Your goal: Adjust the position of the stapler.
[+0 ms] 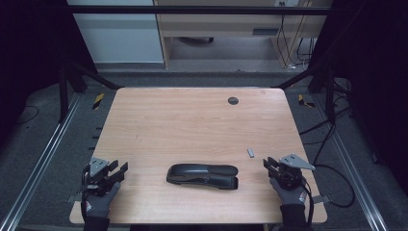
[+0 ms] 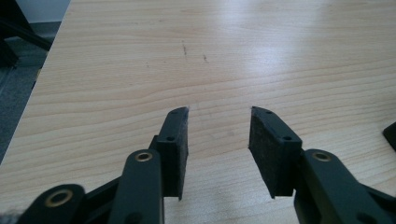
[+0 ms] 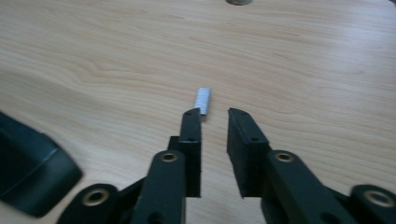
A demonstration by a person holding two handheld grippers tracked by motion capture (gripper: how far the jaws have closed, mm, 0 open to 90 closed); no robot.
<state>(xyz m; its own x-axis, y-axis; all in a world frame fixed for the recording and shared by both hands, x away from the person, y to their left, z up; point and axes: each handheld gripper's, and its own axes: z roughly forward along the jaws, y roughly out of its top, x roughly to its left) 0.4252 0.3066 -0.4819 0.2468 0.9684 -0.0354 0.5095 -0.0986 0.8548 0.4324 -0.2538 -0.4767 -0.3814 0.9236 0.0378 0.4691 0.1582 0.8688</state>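
Observation:
A black stapler lies on its side at the front middle of the wooden table. A small grey strip of staples rests to its right. My left gripper hovers at the front left corner, open, with bare wood between its jaws. My right gripper sits at the front right, just short of the staple strip, which lies past the tip of its left jaw. Its jaws stand open with a narrow gap and nothing between them. The stapler's end shows at the lower left of the right gripper view.
A dark round grommet sits in the table's far right part, also seen in the right gripper view. Black frame rails and cables run along both sides of the table. A corner of the stapler shows at the right edge of the left gripper view.

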